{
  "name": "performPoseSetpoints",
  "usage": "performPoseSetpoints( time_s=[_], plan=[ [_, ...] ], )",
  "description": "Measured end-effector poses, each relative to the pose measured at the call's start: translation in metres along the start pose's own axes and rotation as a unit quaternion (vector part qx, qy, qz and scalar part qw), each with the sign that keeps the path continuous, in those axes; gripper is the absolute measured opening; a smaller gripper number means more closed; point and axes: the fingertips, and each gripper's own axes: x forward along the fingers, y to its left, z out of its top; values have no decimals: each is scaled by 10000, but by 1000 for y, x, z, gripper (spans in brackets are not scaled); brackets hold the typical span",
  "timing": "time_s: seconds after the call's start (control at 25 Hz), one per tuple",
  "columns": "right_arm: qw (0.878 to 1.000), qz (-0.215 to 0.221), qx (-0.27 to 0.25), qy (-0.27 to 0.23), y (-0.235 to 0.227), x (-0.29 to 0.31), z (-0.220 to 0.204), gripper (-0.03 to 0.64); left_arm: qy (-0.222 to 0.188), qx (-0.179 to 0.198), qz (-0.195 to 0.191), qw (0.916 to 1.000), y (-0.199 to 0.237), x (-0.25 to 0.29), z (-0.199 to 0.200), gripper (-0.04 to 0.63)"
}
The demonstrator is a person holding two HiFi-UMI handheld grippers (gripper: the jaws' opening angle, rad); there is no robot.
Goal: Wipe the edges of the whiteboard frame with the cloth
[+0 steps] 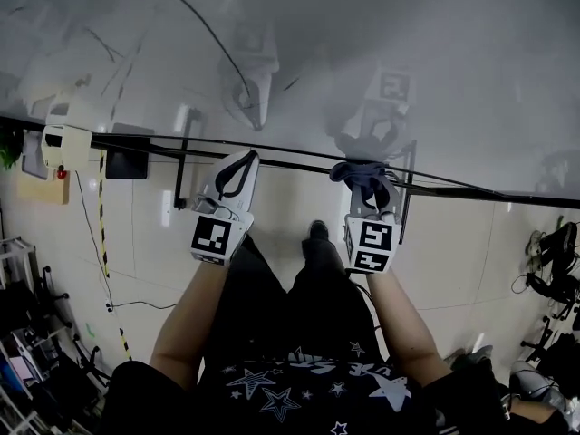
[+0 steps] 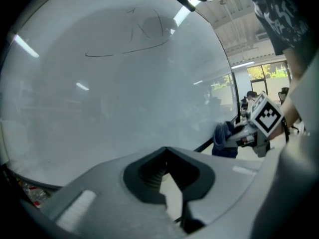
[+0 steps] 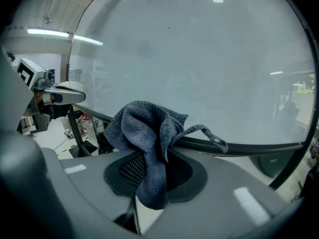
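1. At the bottom rail of the whiteboard frame (image 1: 471, 188), the cloth (image 1: 361, 172) is bunched against the black bar. A loose tail of it hangs over the rail toward the board.
2. The right gripper (image 1: 365, 188) grasps the cloth. Its jaws are clenched on a fold of the blue-grey fabric, and most of the cloth sticks out ahead of the tips onto the frame.
3. The left gripper (image 1: 237, 163) hangs near the same rail, further along it on the person's left. Its jaws are closed with nothing between them. Whether its tip touches the frame cannot be told.
4. Above the frame, the board surface (image 1: 381, 34) carries a few thin pen lines (image 2: 134, 39). Below the frame are pale floor tiles (image 1: 471, 261) and the person's dark trousers (image 1: 299, 306). A black stand post (image 1: 405, 208) drops from the frame just right of the cloth.
5. The step in hand looks like the wipe of the bottom edge, with the cloth placed on the rail and ready to travel. How much of the frame is already clean cannot be read from these views.
6. The next move probably calls for sliding the cloth along the rail under steady pressure. The grip should stay tight so the fabric does not pull out. The bunch should stay wrapped over the bar so that the bar's top and front are both rubbed. The cloth will also have to be worked round the stand post. The other three edges would follow.
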Motion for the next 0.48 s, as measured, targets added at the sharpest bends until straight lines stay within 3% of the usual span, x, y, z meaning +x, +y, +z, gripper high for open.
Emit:
performPoseSetpoints(
  time_s=[0.16, 0.48],
  plan=[
    [10000, 24, -86, 1, 36, 9, 6, 84, -70, -2, -221, 9997, 16, -12, -7, 5],
    [9988, -470, 96, -62, 106, 35, 28, 84, -437, -63, -740, 9963, 74, -45, -20, 5]
  ],
)
